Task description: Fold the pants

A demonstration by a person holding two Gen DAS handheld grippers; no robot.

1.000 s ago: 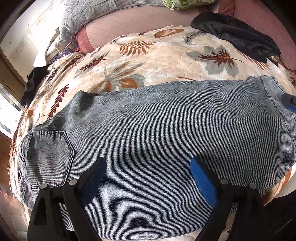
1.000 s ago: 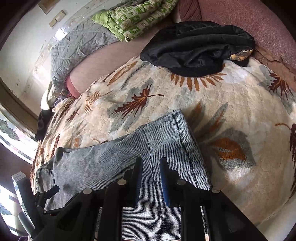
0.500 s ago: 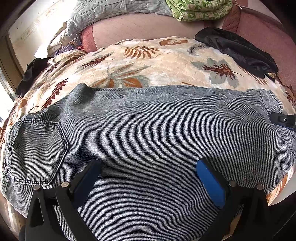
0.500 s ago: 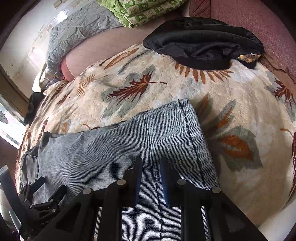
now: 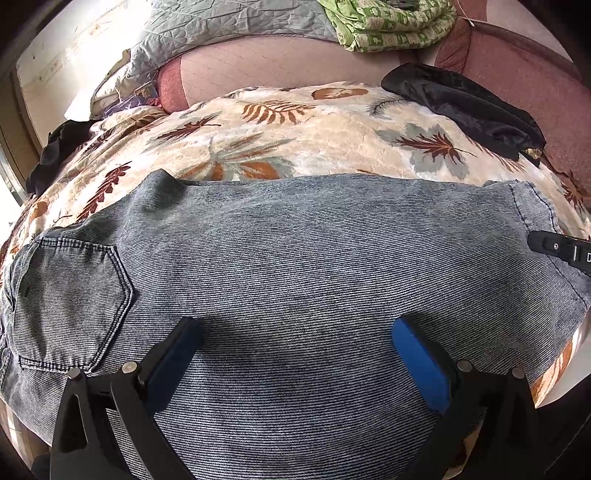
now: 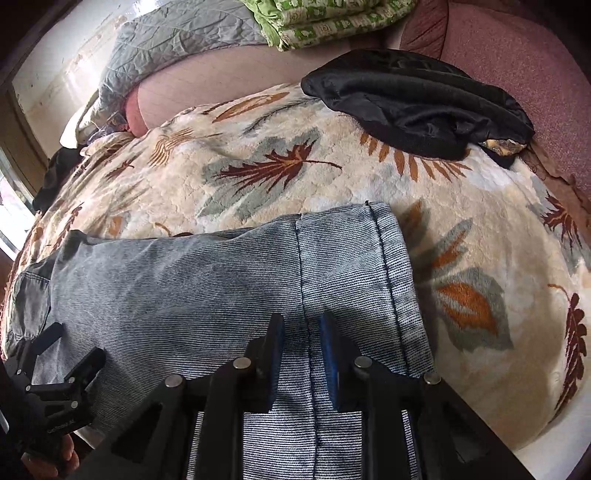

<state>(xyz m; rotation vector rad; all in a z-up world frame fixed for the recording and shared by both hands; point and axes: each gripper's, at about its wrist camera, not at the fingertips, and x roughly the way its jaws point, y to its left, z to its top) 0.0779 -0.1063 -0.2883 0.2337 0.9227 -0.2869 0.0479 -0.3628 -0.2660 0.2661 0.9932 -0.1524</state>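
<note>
Grey-blue denim pants (image 5: 295,266) lie flat across a leaf-patterned blanket (image 5: 295,129), back pocket (image 5: 70,302) at the left, leg hem at the right. My left gripper (image 5: 295,343) is wide open above the middle of the leg. In the right wrist view the pants (image 6: 184,288) end in the hem (image 6: 391,266). My right gripper (image 6: 302,332) hovers over the leg seam near the hem, jaws narrowly apart with nothing between them. The left gripper (image 6: 55,373) shows at the lower left there.
A black garment (image 6: 413,103) lies on the blanket's far right. A green patterned quilt (image 5: 388,22) and a grey quilt (image 5: 221,26) sit at the back. A maroon couch back (image 6: 517,74) rises at the right. The blanket's front edge (image 6: 554,413) is near.
Both cameras have tilted up and pulled back a little, so more of the back bedding shows. The pants have not moved. Both grippers keep the same opening.
</note>
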